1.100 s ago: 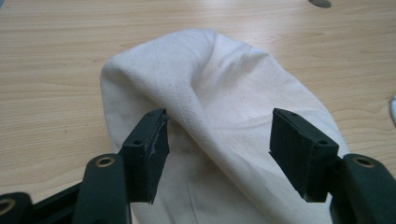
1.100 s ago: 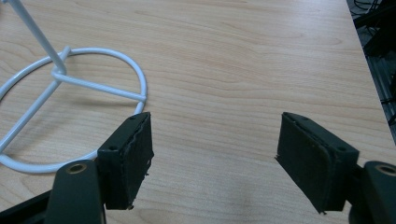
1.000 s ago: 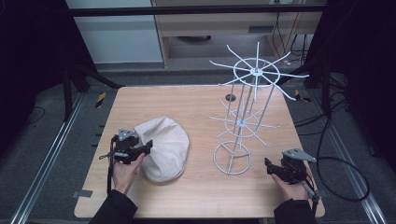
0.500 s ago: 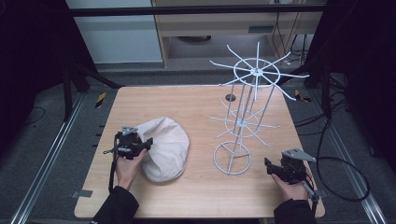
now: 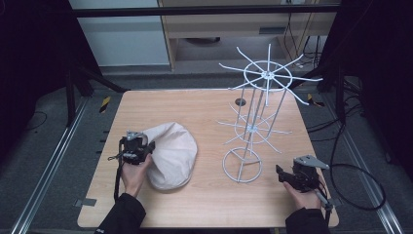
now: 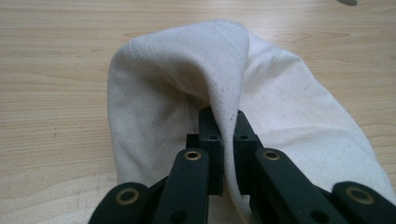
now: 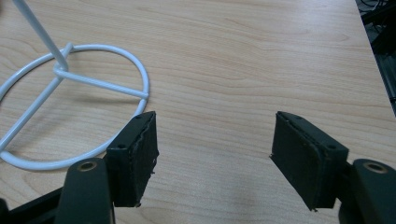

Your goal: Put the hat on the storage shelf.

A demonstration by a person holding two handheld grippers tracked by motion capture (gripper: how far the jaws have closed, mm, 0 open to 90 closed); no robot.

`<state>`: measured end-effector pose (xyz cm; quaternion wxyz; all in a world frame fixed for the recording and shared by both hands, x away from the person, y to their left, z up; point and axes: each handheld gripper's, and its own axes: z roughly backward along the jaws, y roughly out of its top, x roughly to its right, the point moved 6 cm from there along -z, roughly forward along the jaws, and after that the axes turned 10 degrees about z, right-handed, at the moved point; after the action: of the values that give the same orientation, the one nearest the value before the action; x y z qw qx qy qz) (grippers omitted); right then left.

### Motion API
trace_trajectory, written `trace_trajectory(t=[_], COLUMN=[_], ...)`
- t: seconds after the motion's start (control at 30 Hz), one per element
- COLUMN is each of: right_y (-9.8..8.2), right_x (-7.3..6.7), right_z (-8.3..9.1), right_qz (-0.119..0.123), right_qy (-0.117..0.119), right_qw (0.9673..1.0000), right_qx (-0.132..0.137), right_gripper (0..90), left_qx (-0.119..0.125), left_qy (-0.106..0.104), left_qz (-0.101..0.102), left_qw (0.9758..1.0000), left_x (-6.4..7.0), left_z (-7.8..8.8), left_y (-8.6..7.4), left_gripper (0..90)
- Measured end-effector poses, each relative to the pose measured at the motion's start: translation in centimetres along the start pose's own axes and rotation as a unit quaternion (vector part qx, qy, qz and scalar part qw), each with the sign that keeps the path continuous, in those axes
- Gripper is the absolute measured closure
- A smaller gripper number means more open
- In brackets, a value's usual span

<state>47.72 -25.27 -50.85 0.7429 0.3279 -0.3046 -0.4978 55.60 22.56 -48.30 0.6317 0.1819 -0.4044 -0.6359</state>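
At about eight o'clock on the wooden table [image 5: 204, 209], the left gripper [image 5: 145, 147] has just been closing, and its jaws now pinch a raised fold at the edge of the cream cloth cap [image 5: 171, 155]; the left gripper view shows the fabric [image 6: 187, 70] squeezed between the two black pads. The cap lies on the left half of the table, well apart from the white wire rack [image 5: 253, 129] standing towards three o'clock. The step in hand looks like the pick-up of the cap. The next move probably calls for a lift that keeps the fold from slipping, then a carry across to one of the rack's prongs, with care not to snag the thin wires.

At five o'clock the right gripper [image 5: 281, 174] rests low with its jaws spread wide and nothing between them, just beside the rack's ring base [image 7: 70, 116].

The table is pale wood grain, with a small dark disc [image 5: 240, 102] near twelve o'clock. Around it are a grey floor, metal rails, black curtains, trailing cables and a cabinet at the back.
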Motion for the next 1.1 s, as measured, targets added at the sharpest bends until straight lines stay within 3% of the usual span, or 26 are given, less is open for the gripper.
trace_trajectory(t=[0.23, 0.47, 0.77, 1.1], right_y=[-0.1, 0.0, 0.0, 0.1], right_x=[-0.1, -0.1, -0.1, -0.1], right_z=[-0.1, -0.1, -0.2, -0.1], right_qz=[0.0, 0.0, 0.003, 0.002], right_qy=[0.003, 0.007, 0.009, 0.01], right_qw=[1.0, 1.0, 0.9999, 0.9999], right_qx=[0.002, 0.004, 0.008, 0.013], right_gripper=[31.7, 32.1, 32.1, 32.1], left_qx=[0.011, 0.048, 0.09, 0.123], left_qy=[-0.016, -0.051, -0.108, -0.151], left_qz=[0.005, -0.001, -0.005, -0.015], left_qw=[0.9998, 0.9975, 0.9901, 0.9807], left_x=[0.1, 1.1, 2.9, 4.1], left_z=[0.5, 2.1, 5.2, 8.1], left_y=[0.3, 1.2, 2.5, 3.5], left_gripper=[88.4, 88.6, 88.6, 88.6])
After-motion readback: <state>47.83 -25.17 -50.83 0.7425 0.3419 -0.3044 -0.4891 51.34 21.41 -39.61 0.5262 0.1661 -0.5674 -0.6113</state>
